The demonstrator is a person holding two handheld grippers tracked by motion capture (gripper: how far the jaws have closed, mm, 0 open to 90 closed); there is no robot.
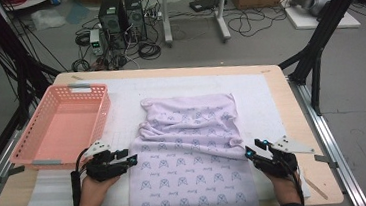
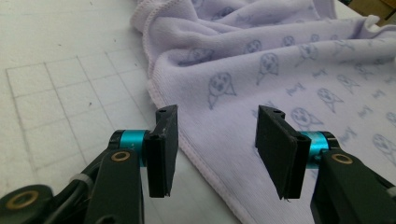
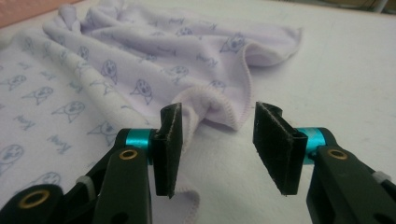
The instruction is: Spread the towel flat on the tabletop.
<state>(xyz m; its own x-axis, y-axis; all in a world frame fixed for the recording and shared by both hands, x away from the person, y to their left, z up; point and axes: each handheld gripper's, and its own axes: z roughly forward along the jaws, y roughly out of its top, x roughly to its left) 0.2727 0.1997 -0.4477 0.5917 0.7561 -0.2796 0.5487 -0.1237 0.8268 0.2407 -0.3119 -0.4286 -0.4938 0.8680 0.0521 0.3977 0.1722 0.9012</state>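
Lilac cloth (image 1: 191, 157) lies half-folded along the worktop (image 1: 276, 100) between both hands, its side edges just ahead of the left gripper (image 1: 125, 157) and right gripper (image 1: 252, 148), jaws apart and empty

We find no lettering that can be read anywhere here. The lilac towel (image 1: 190, 152) carries a repeated grey-blue print of small dog faces, and between them sit little marks that might be short words, but we cannot make them out in the high view, and in both gripper views they are too soft and small to read. The white mat (image 1: 266, 100) under it shows only a faint ruled grid, no figures. The pink basket (image 1: 62, 126) bears no label that we can see. The dark boxes on the floor beyond the table are too far off for any brand to be read.
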